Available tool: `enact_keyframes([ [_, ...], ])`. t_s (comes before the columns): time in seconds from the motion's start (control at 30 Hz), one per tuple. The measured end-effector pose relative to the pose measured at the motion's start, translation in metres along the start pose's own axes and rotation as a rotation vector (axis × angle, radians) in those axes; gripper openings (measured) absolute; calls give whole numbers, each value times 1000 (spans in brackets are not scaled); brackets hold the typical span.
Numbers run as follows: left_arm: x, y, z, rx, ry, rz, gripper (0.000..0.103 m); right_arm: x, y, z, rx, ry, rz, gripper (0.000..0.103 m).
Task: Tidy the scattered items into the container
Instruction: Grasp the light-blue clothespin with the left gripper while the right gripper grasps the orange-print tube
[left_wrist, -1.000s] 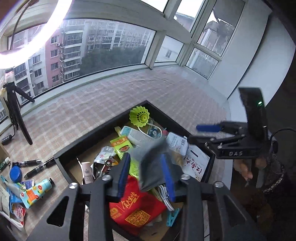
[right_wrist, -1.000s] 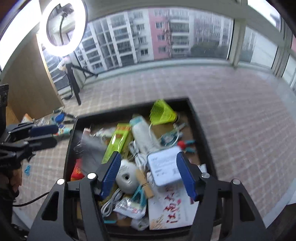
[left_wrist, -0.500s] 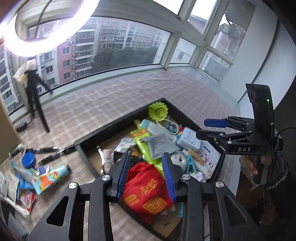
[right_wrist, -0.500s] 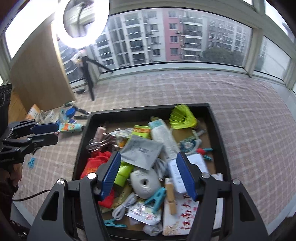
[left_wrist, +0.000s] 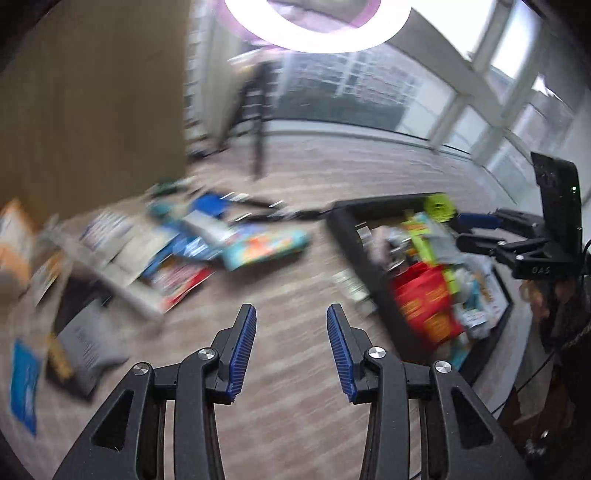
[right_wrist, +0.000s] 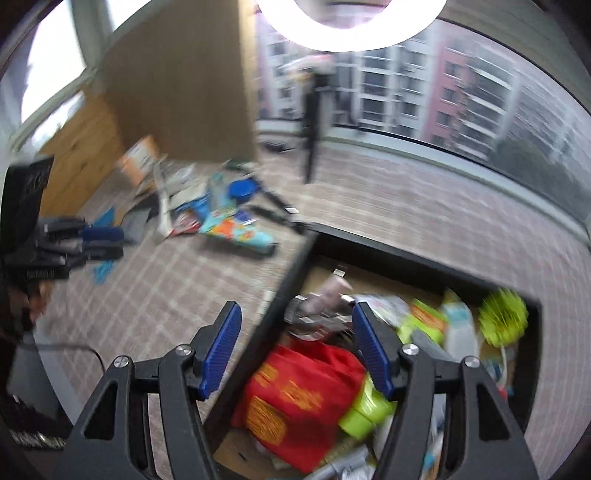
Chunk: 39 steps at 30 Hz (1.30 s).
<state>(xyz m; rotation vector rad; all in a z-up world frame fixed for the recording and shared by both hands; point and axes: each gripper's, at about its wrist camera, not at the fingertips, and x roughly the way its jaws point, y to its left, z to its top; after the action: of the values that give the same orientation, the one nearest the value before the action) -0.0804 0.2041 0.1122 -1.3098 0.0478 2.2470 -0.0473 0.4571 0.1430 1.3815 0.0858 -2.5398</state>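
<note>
Black tray (right_wrist: 424, 260) already well filled; scattered packets (left_wrist: 258, 243) remain outside. Left gripper (left_wrist: 291, 347), jaws just widened, and right gripper (right_wrist: 295, 350) gape empty.

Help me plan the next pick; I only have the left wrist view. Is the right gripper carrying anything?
Observer: No. The right gripper is open with nothing between its pads, above the left wall of the tray.
Operator: What shows under it inside the tray?
Observer: Its camera looks past its fingers straight onto a red packet at the near left end.
Operator: Any stray item that I am missing?
Observer: A small blue clip lies on the cloth, left of the tray and apart from the main pile.
</note>
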Motion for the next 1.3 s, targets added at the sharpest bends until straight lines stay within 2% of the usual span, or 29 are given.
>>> enact_keyframes([
  [0.13, -12, 45, -33, -68, 30, 85, 38, 35, 31, 20, -170, 58, 25, 62],
  [0.3, -16, 80, -71, -124, 102, 134, 40, 83, 50, 38, -293, 150, 52, 62],
  [0.37, -13, 86, -83, -124, 128, 142, 49, 100, 54, 42, -330, 186, 45, 62],
  [0.43, -9, 93, -92, -126, 142, 169, 51, 115, 57, 46, -360, 216, 49, 62],
  [0.6, -2, 114, -92, -184, 150, 209, 51, 137, 64, 58, -407, 239, 59, 62],
  [0.8, 10, 121, -91, -193, 172, 200, 51, 158, 65, 68, -467, 286, 61, 62],
  [1.13, 20, 121, -96, -196, 199, 177, 49, 189, 58, 75, -470, 363, 120, 61],
  [1.23, 20, 122, -96, -198, 199, 167, 48, 193, 56, 75, -441, 380, 138, 53],
  [1.3, 20, 122, -97, -198, 197, 164, 42, 192, 54, 77, -414, 390, 144, 39],
])
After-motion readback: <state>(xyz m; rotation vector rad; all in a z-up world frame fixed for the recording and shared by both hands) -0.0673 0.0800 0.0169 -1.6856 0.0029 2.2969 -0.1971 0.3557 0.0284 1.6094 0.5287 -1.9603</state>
